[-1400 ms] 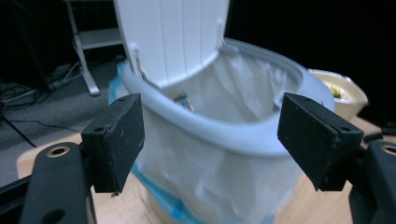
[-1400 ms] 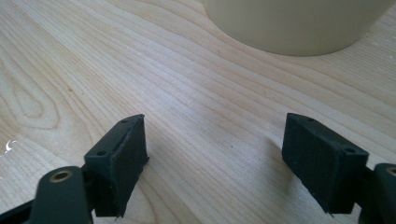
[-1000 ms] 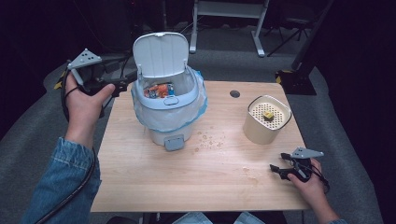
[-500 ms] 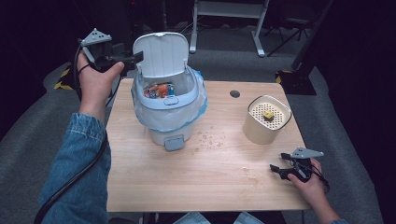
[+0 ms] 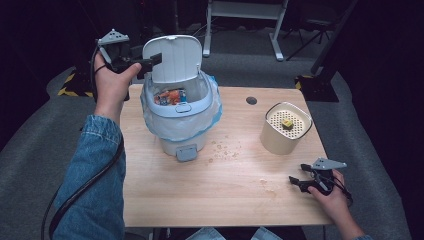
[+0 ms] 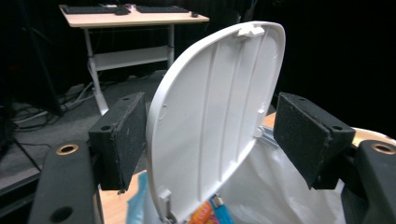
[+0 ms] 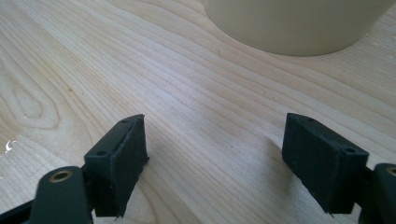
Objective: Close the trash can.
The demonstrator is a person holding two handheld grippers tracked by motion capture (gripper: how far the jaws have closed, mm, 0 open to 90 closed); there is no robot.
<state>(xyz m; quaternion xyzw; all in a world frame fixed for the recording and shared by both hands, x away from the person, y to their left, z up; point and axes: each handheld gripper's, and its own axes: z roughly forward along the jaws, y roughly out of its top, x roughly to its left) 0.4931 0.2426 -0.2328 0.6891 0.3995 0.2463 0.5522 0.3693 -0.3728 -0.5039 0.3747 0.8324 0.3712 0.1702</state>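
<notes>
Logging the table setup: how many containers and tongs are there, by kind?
White lidded bin: 1
Cream perforated-top canister: 1
Tongs: 2, left tongs and right tongs
Total: 4

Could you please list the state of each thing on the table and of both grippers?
Bin: upright, lined with a bag, trash inside.
Lid: raised, between the left gripper's jaws.
Left gripper: open, jaws just closing, one pad at the lid's edge.
Right gripper: open, empty, low over the table.
Canister: upright, perforated top on.
</notes>
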